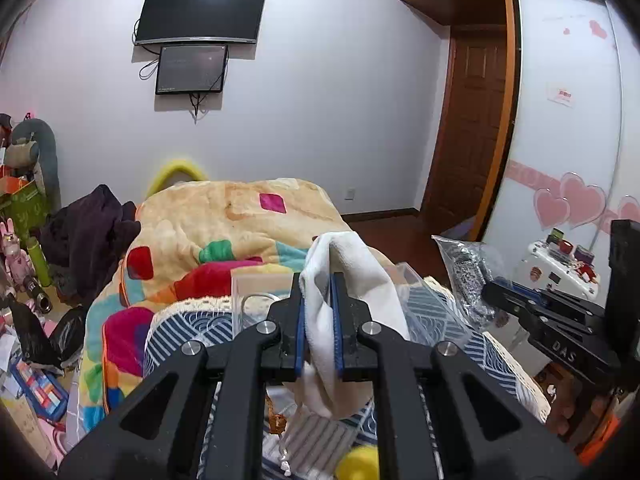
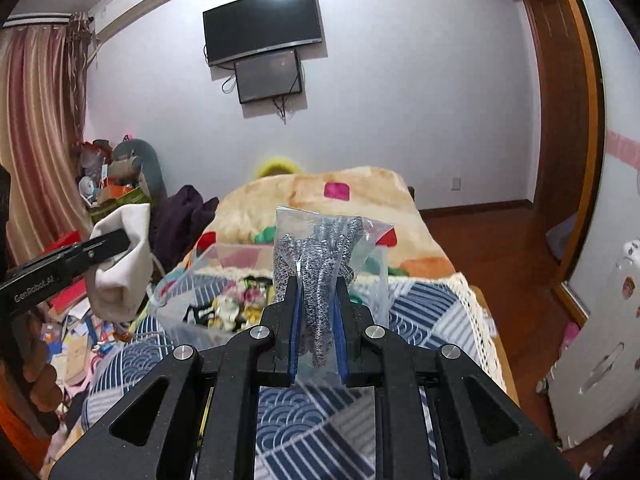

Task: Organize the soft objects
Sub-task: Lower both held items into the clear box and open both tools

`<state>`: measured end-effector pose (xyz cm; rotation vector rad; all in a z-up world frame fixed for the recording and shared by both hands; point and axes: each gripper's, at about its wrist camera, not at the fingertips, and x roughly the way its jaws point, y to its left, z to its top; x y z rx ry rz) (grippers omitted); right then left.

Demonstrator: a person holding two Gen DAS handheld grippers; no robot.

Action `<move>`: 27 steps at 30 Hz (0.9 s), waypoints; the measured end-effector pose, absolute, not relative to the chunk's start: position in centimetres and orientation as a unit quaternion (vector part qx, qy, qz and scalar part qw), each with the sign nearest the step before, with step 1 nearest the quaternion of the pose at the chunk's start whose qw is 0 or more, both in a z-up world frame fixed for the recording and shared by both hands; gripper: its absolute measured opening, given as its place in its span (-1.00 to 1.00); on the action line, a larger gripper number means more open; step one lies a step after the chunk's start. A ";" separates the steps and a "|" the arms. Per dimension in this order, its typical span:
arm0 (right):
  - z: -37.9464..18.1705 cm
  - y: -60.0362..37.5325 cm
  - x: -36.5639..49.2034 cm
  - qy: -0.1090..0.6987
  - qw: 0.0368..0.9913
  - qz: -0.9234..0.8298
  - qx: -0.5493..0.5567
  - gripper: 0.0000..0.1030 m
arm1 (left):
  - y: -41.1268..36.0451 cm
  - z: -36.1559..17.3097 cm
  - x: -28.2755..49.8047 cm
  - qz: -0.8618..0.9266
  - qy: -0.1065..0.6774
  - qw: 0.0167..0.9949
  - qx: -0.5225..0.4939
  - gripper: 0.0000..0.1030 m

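Observation:
My left gripper [image 1: 319,280] is shut on a white soft cloth [image 1: 344,272], held up above the bed. The cloth hangs down between the jaws. It also shows in the right wrist view [image 2: 120,264], at the left, with the left gripper [image 2: 116,246]. My right gripper [image 2: 318,284] is shut on a clear plastic bag holding black-and-white speckled fabric [image 2: 320,256], held above a clear storage box [image 2: 224,300] with several small soft items inside. The bag [image 1: 466,276] and right gripper [image 1: 496,290] appear at the right of the left wrist view.
A blue-and-white patterned cover [image 2: 312,420] with a lace edge lies under both grippers. A colourful blanket [image 1: 208,236] lies beyond it. Dark clothes [image 1: 88,232] are heaped at its left. Clutter covers the floor at left [image 1: 28,360]. A wooden door [image 1: 472,128] stands right.

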<state>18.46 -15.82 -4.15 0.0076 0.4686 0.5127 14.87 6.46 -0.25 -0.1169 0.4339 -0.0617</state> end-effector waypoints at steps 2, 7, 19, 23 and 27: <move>-4.0 -15.4 18.9 0.226 0.941 0.251 0.002 -0.75 | 6.8 -0.4 16.0 -0.033 0.216 0.973 -0.069 -0.80; -4.7 -14.9 20.7 0.241 0.938 0.249 0.011 -0.75 | 7.3 -1.6 18.9 -0.039 0.236 0.967 -0.086 -0.80; -7.9 -13.8 23.4 0.307 0.919 0.247 0.018 -0.74 | 5.8 -7.9 23.1 -0.024 0.321 0.945 -0.052 -0.80; -8.7 -13.3 23.8 0.326 0.913 0.245 0.002 -0.74 | 5.0 -9.2 23.5 -0.026 0.338 0.940 -0.035 -0.80; -9.4 -12.9 24.0 0.344 0.907 0.244 -0.007 -0.74 | 4.7 -9.9 24.0 -0.025 0.351 0.936 -0.029 -0.80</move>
